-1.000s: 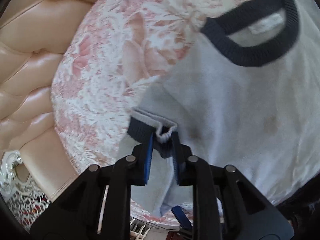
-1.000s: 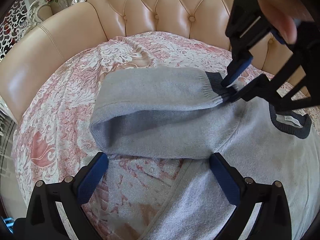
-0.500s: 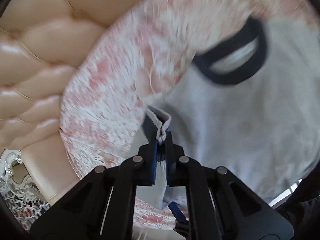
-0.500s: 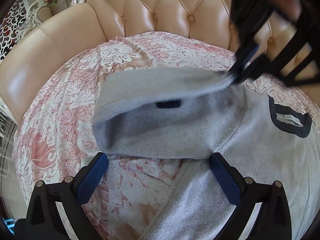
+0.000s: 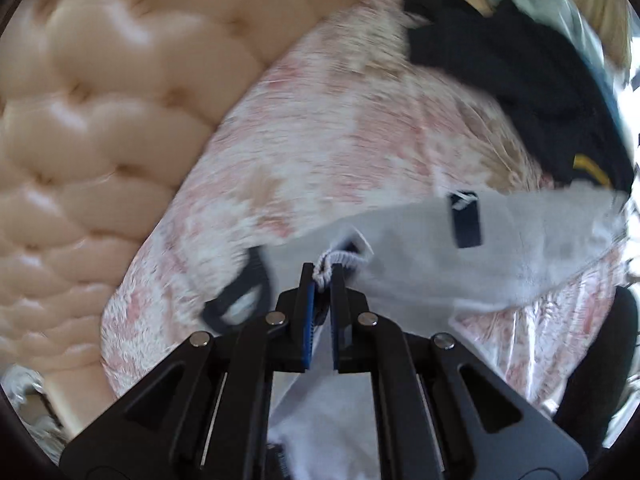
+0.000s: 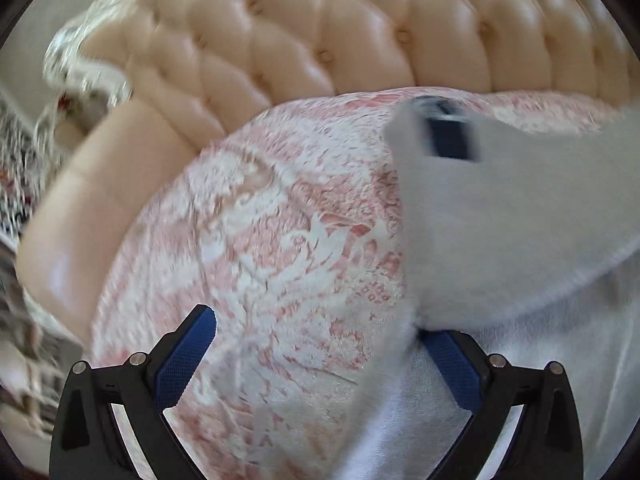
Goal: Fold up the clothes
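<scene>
Left gripper (image 5: 322, 280) pinching the ribbed cuff (image 5: 338, 258) of a pale grey knit sweater (image 5: 520, 248); right gripper (image 6: 316, 344) spread wide and holding nothing.

The left gripper's blue-padded fingers (image 5: 307, 320) are nearly together, clamped on the bunched white-and-grey cuff, with the sleeve hanging down between them. The sweater lies across a pink-and-white floral seat cover (image 5: 320, 128) of a cream tufted leather sofa (image 5: 100, 100); its dark navy collar (image 5: 240, 300) shows just left of the fingers. A black garment (image 5: 520, 64) lies further back. The right gripper's fingers stand far apart: the left pad over the bare cover, the right pad (image 6: 456, 368) touching, partly under, a folded grey edge of the sweater. Both views are blurred.
</scene>
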`<state>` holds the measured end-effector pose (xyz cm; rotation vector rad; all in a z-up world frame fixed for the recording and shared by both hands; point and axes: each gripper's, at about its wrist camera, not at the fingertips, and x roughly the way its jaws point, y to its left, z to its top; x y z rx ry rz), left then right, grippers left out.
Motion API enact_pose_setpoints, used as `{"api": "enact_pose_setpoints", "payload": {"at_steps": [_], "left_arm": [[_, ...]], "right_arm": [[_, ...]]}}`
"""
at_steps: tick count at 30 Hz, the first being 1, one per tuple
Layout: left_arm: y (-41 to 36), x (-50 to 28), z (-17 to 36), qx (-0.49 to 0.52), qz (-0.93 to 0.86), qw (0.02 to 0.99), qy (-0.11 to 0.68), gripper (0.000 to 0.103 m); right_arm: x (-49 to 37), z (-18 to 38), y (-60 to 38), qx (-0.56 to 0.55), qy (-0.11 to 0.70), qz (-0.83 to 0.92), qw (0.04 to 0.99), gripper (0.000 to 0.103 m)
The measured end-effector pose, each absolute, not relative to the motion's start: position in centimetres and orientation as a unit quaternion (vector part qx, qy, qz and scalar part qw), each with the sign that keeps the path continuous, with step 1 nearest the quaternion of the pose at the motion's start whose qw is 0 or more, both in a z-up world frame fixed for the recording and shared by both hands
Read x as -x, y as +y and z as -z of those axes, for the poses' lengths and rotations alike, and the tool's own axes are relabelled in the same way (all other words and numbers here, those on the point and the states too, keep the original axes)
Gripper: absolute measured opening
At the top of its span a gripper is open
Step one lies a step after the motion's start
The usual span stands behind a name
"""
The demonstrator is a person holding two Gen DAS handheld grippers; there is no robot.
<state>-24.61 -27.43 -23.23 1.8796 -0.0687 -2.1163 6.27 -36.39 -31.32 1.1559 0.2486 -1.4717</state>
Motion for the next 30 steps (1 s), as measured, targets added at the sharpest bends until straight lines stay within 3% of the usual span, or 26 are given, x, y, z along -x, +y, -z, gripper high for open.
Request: {"api": "enact_pose_setpoints", "payload": {"at_steps": [14,19,21,22,27,30], "left_arm": [[-19.2,23.9,30.0,-0.618,0.717,0.247,-0.206,0.008],[-17.1,23.9,31.7,-0.613,0.697,0.260,-0.265,0.018],[-16.4,23.7,31.3,-0.608,0.708,0.251,-0.256,0.045],[-16.2,23.7,31.0,-0.607,0.711,0.249,-0.252,0.050],[-16.2,23.9,27.5,-0.604,0.738,0.230,-0.194,0.052],[-18.2,23.3,24.0,-0.605,0.767,0.194,-0.091,0.052]], "right_arm": [[-3.9,31.7,-35.2,-0.529,0.010,0.606,0.594,0.103],[-3.9,31.6,-35.2,-0.530,0.011,0.602,0.597,0.103],[-3.7,31.5,-35.0,-0.536,0.009,0.598,0.596,0.103],[-3.7,31.4,-34.9,-0.538,0.008,0.597,0.595,0.103],[-3.8,31.1,-34.4,-0.545,0.024,0.591,0.594,0.103],[-4.2,30.7,-33.4,-0.548,0.039,0.576,0.605,0.103]]}}
